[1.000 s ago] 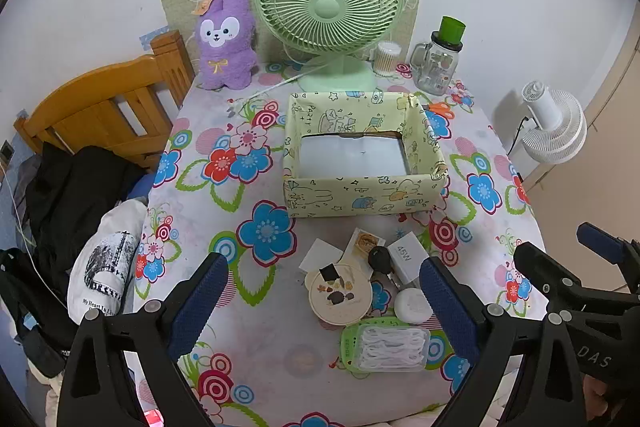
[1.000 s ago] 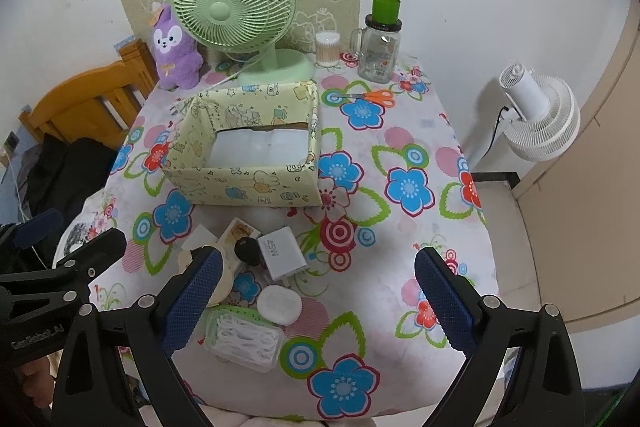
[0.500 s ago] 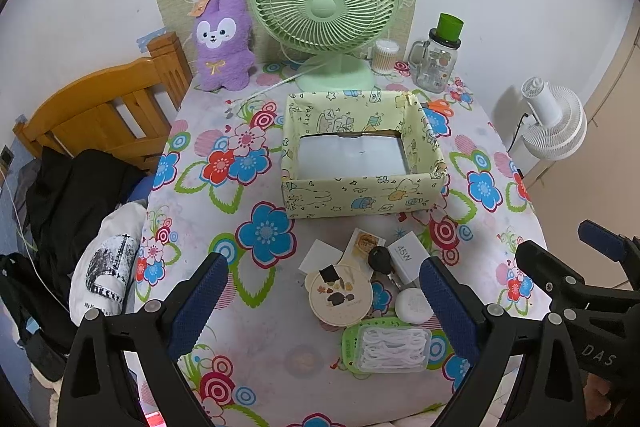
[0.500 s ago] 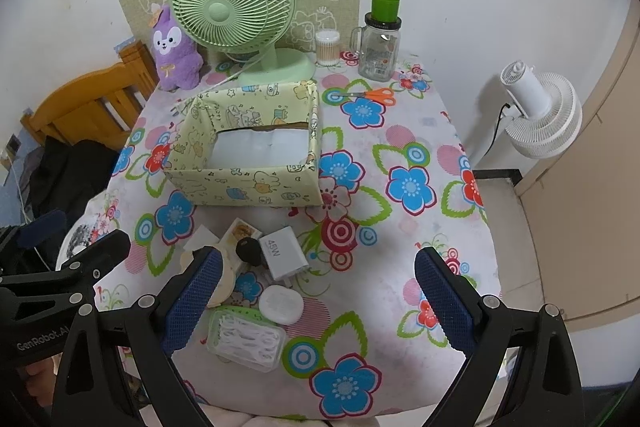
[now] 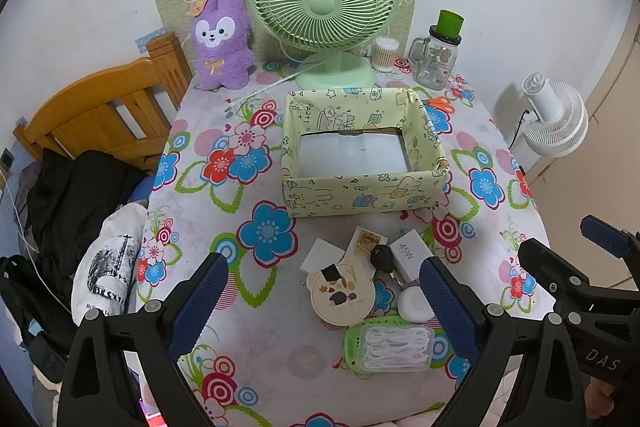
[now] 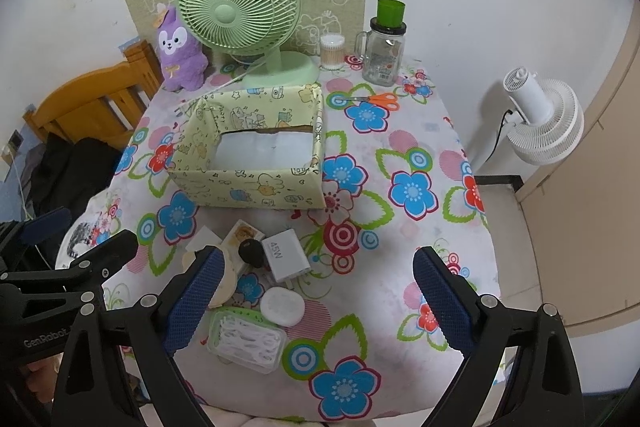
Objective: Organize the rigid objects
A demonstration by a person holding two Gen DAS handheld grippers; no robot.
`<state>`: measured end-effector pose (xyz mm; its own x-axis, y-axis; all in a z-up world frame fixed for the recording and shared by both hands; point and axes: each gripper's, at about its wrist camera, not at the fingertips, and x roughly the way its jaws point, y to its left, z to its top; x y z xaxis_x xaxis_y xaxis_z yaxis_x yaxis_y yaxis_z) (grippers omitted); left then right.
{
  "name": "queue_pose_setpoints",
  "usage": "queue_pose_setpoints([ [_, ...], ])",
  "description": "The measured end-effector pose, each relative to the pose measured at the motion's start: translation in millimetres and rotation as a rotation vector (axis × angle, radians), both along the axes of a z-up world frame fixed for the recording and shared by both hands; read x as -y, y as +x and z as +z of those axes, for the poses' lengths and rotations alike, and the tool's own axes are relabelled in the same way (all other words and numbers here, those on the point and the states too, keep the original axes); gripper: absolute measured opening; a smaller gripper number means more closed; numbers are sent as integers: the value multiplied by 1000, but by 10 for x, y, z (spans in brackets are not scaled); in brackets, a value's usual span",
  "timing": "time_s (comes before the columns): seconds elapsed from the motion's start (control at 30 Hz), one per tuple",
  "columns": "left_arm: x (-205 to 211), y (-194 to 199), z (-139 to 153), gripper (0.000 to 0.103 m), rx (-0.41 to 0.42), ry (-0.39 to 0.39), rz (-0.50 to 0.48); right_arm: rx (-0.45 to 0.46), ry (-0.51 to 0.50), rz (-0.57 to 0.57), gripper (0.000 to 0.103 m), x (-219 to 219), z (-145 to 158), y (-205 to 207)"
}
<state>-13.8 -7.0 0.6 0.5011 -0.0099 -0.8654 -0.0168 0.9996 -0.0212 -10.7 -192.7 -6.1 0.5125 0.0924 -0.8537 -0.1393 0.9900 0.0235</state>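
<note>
A yellow-green patterned box (image 5: 362, 191) (image 6: 256, 187) stands open on the floral table. In front of it lie a white 45W charger (image 5: 409, 255) (image 6: 285, 255), a black key fob (image 5: 382, 258) (image 6: 251, 251), a round cream tin (image 5: 342, 294), a white round case (image 5: 414, 303) (image 6: 283, 306), a clear case of floss picks (image 5: 394, 343) (image 6: 248, 339) and small cards (image 5: 366, 241). My left gripper (image 5: 320, 291) is open, above the table's front edge over these items. My right gripper (image 6: 316, 287) is open, just right of them.
A green desk fan (image 5: 324, 3), purple plush (image 5: 222, 41), cotton-swab jar (image 5: 385, 54), glass jar with green lid (image 5: 438, 55) and orange scissors (image 6: 378, 99) stand at the back. A wooden chair with clothes (image 5: 92, 131) is left; a white floor fan (image 5: 554, 121) is right.
Both grippers have drifted slightly; the view has shifted a little. Nothing on the table has moved and both grippers stay open.
</note>
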Motion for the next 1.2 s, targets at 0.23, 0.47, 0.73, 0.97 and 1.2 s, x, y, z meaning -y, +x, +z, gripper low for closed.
queue_pose_setpoints([
  [0.23, -4, 5, -22, 97, -4, 6, -6, -10, 13, 0, 97, 5, -16, 16],
  [0.47, 26, 82, -112, 97, -14, 24, -31, -24, 10, 9, 97, 17, -94, 100],
  [0.73, 67, 193, -243, 97, -49, 21, -33, -46, 21, 23, 97, 43, -208, 213],
  [0.97, 98, 263, -447, 97, -82, 20, -32, -51, 19, 27, 97, 56, -349, 347],
  [1.2, 140, 302, -701, 97, -126, 14, -47, -75, 24, 52, 97, 13, -539, 453],
])
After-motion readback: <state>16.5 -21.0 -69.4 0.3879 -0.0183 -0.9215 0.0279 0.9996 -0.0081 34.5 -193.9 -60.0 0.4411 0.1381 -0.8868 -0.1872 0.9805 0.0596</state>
